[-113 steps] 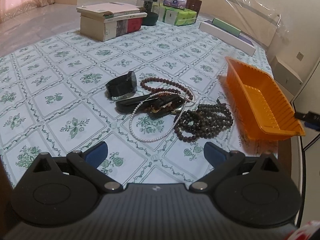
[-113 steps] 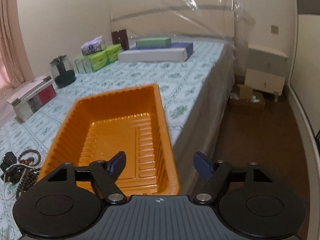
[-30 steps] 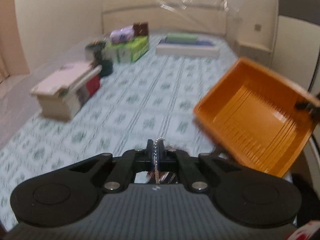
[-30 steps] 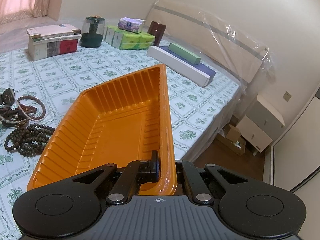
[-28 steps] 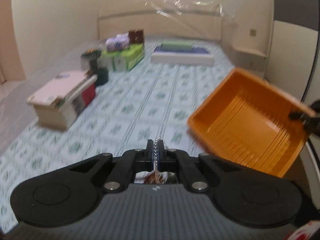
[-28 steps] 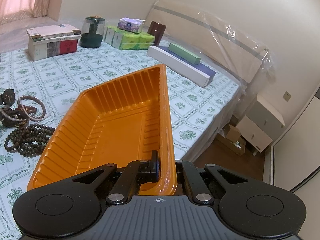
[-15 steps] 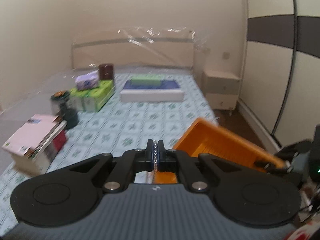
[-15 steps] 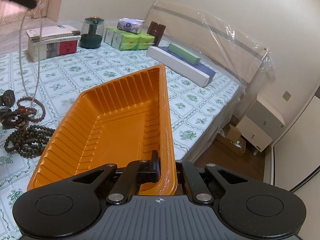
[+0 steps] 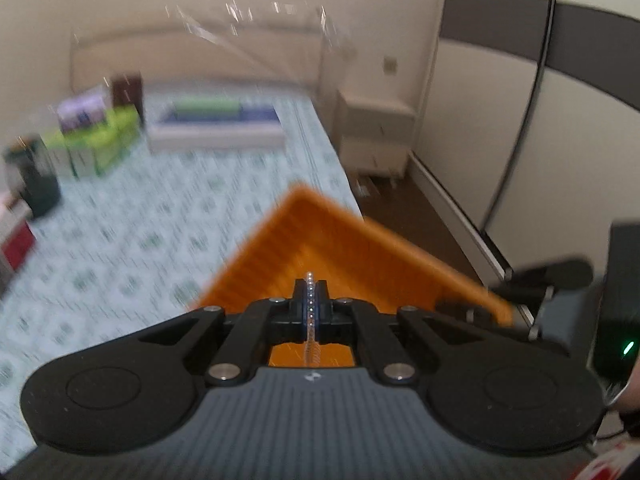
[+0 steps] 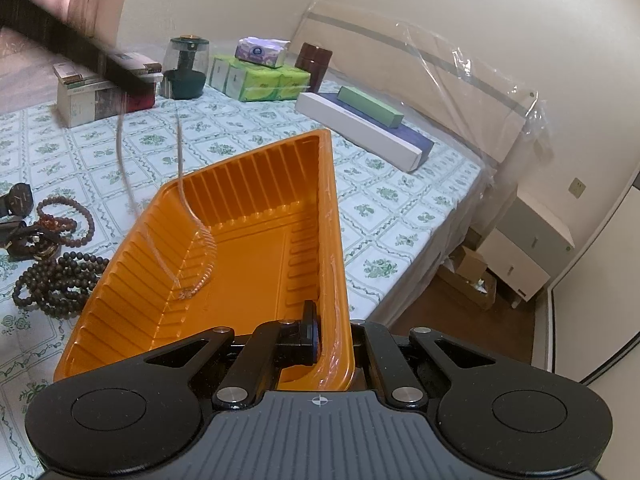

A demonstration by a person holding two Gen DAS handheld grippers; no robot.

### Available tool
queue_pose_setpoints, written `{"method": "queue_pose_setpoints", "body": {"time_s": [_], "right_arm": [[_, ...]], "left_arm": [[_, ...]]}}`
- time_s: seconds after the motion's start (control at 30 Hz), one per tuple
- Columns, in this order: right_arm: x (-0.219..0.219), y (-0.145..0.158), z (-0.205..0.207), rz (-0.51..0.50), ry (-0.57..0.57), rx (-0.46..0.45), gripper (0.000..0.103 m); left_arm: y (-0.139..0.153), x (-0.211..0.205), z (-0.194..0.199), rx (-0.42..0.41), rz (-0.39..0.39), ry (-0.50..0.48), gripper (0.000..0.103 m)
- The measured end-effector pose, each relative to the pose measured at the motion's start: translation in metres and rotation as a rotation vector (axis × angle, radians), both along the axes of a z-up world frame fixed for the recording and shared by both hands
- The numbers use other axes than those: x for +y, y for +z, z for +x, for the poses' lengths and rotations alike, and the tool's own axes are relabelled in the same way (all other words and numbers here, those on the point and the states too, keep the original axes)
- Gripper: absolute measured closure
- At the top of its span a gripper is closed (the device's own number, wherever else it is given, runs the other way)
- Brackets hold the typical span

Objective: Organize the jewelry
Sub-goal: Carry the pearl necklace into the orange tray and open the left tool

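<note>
My left gripper (image 9: 311, 298) is shut on a white pearl necklace (image 9: 310, 312), held above the orange tray (image 9: 360, 256). In the right wrist view the necklace (image 10: 200, 232) hangs from the blurred left gripper at top left, its lower loop down inside the tray (image 10: 256, 272). My right gripper (image 10: 320, 340) is shut on the tray's near rim. A pile of dark bead bracelets (image 10: 56, 276), reddish bead bracelets (image 10: 68, 220) and a black watch (image 10: 18, 200) lies on the bedspread left of the tray.
The patterned bedspread (image 10: 240, 132) holds a stack of boxes (image 10: 104, 88), a dark jar (image 10: 186, 68), green tissue packs (image 10: 264, 76) and a long white box (image 10: 360, 132). The bed edge runs right of the tray; a white nightstand (image 10: 528, 248) stands beyond.
My left gripper has carried the pearl necklace from over the bedspread to above the tray; the necklace's lower end now hangs inside it. My right gripper still holds the tray rim.
</note>
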State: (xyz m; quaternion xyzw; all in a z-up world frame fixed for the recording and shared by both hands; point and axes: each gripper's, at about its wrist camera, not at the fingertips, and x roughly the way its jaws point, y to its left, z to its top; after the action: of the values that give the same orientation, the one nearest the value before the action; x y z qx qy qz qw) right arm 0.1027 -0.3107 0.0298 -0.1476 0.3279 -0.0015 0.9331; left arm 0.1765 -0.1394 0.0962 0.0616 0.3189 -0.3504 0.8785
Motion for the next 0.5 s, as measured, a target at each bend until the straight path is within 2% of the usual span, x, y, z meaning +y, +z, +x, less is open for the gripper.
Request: {"method": "queue_pose_setpoints", "body": {"time_s": [0.2,0.37,0.47,0.5], "right_arm": [[0.002,0.0,0.002,0.002,0.002,-0.001,0.1],[0.0,-0.001,0.003,0.011,-0.001,0.002,0.1],[0.001,0.0,0.004,0.013,-0.001,0.001,0.1],[0.001,0.0,0.003,0.012,-0.001,0.001,0.099]], "left_arm": [[-0.05,-0.017,0.015,0.112,0.07,-0.051,0.101],[-0.063,-0.025,0.012,0.163,0.062,-0.103,0.1],[-0.061,-0.028,0.007,0.158,0.069,-0.116,0.093],[-0.06,-0.028,0.006,0.15,0.075,-0.115,0.082]]}}
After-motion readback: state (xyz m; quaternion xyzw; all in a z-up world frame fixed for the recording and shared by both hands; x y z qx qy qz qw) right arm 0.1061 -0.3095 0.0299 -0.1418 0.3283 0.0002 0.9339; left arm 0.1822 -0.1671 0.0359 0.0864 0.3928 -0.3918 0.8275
